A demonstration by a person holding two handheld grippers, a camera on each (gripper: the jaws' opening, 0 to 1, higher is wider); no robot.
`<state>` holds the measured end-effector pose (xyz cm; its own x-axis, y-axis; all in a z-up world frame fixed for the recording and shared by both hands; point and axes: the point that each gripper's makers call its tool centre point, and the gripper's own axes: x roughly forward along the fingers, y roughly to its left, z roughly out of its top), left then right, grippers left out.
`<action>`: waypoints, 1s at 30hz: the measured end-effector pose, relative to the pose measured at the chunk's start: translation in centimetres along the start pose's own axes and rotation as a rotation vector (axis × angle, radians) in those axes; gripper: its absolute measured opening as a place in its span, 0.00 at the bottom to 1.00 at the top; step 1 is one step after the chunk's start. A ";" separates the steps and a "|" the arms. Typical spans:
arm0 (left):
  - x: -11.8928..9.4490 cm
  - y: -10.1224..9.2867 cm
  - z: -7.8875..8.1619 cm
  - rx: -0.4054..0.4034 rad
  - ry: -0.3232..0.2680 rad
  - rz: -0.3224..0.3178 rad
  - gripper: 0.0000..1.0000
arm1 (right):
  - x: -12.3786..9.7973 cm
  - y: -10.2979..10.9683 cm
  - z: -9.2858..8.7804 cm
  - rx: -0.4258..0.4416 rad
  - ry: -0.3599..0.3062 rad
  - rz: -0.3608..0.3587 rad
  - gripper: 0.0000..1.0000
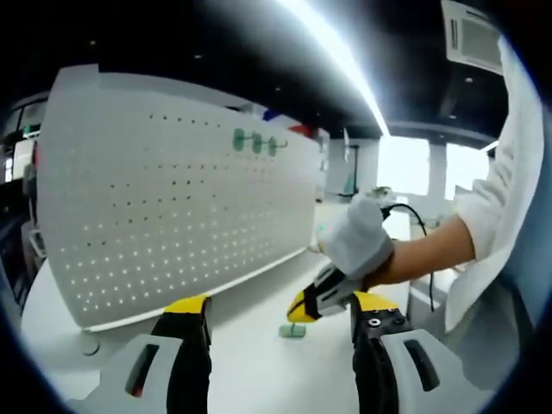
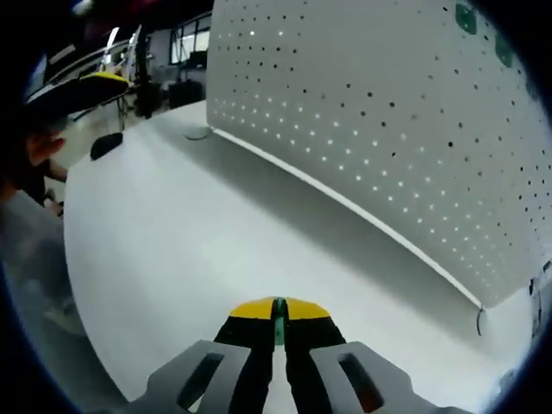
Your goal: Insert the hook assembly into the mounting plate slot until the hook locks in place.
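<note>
A white pegboard mounting plate stands upright on a white table, its face dotted with rows of small holes. In the left gripper view, three green hooks sit in a row high on the plate, near its upper right edge. The left gripper rises from the bottom of that view with its yellow-tipped jaws spread wide apart and nothing between them. Beyond them, a small green hook piece lies on the table just in front of the plate's lower edge. The right gripper reaches in from the right, its yellow tip just above that piece, carried by a person's hand in a white glove with a white sleeve behind it.

In the right gripper view, the right gripper has its jaws pressed together on a thin green sliver, which seems to be the hook piece, pinched between the yellow tips just over the table. The plate fills the upper right of this view, with two of the green hooks at its top edge. No brand, label or writing can be read in either view
</note>
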<state>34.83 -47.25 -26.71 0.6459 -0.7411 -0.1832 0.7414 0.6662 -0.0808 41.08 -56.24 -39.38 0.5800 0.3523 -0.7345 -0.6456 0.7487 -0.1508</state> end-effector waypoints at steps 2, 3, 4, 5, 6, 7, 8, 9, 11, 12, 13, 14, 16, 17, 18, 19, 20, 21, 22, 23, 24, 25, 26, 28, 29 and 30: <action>0.0 0.0 -0.1 0.002 0.003 0.000 0.66 | -0.3 -0.1 0.4 0.009 -0.018 -0.002 0.01; 0.0 0.0 -0.2 0.002 0.006 0.000 0.66 | -0.6 -0.1 0.8 0.014 -0.035 -0.001 0.01; 0.0 0.0 -0.3 0.003 0.013 0.000 0.66 | -0.8 -0.1 1.1 0.022 -0.048 0.001 0.01; 0.0 -0.1 -0.4 0.002 0.016 0.000 0.66 | -1.2 0.0 1.7 0.029 -0.071 0.005 0.01; 0.0 -0.1 -0.4 0.002 0.017 0.001 0.66 | -1.5 0.0 2.0 0.029 -0.083 0.004 0.01; 0.0 -0.1 -0.5 0.002 0.018 0.000 0.66 | -1.9 0.1 2.7 0.042 -0.116 0.013 0.01; 0.1 -0.1 -0.5 0.002 0.021 0.000 0.66 | -2.2 0.1 3.1 0.057 -0.134 0.015 0.00; 0.1 -0.1 -0.6 0.002 0.023 0.000 0.66 | -2.5 0.1 3.6 0.078 -0.154 0.021 0.00; 0.1 -0.1 -0.6 0.001 0.026 -0.002 0.66 | -3.3 -0.1 4.8 0.109 -0.205 0.023 0.00; 0.1 -0.1 -0.7 0.002 0.027 -0.002 0.66 | -3.9 -0.3 5.5 0.113 -0.238 0.023 0.00; 0.2 -0.1 -0.7 0.004 0.030 -0.004 0.66 | -4.2 -0.3 5.9 0.122 -0.254 0.024 0.00; 0.2 -0.1 -0.7 0.004 0.031 -0.004 0.66 | -4.8 -0.2 6.7 0.154 -0.283 0.039 0.00; 0.2 -0.1 -0.8 0.007 0.034 -0.003 0.66 | -5.6 -0.2 7.8 0.173 -0.330 0.046 0.00; 0.2 -0.1 -0.8 0.007 0.036 -0.002 0.66 | -6.0 -0.2 8.2 0.180 -0.350 0.052 0.00; 0.2 0.0 -0.9 0.006 0.037 -0.001 0.65 | -6.6 0.0 8.8 0.185 -0.373 0.059 0.00; 0.2 0.0 -0.9 0.004 0.039 -0.001 0.65 | -7.1 0.3 9.4 0.199 -0.398 0.075 0.00; 0.2 0.0 -1.0 0.003 0.042 0.000 0.65 | -7.5 0.6 9.9 0.208 -0.420 0.086 0.00; 0.2 0.0 -1.0 0.000 0.042 0.000 0.64 | -8.2 1.0 10.5 0.216 -0.447 0.100 0.00; 0.2 0.0 -1.0 -0.005 0.041 0.000 0.64 | -8.6 1.3 10.9 0.215 -0.463 0.110 0.00; 0.2 0.0 -1.0 -0.005 0.041 0.001 0.63 | -9.3 2.0 11.7 0.221 -0.497 0.139 0.00; 0.2 0.0 -0.9 -0.011 0.039 0.001 0.62 | -9.7 2.4 12.1 0.223 -0.515 0.149 0.00; 0.2 0.1 -0.9 -0.017 0.037 0.004 0.61 | -10.1 2.9 12.4 0.221 -0.525 0.160 0.00; 0.2 0.3 -0.9 -0.030 0.036 0.009 0.59 | -10.4 3.4 12.8 0.213 -0.540 0.172 0.00; 0.1 0.6 -0.9 -0.049 0.036 0.019 0.54 | -11.0 4.4 13.3 0.203 -0.557 0.192 0.00; 0.0 0.8 -0.9 -0.057 0.032 0.023 0.51 | -11.1 5.1 13.6 0.191 -0.565 0.207 0.00; -0.1 0.9 -0.8 -0.063 0.026 0.024 0.48 | -11.3 5.5 13.8 0.186 -0.577 0.218 0.00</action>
<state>35.26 -46.55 -27.58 0.6580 -0.7228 -0.2115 0.7122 0.6885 -0.1371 37.81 -48.36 -22.81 0.6524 0.7141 -0.2539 -0.7122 0.6922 0.1168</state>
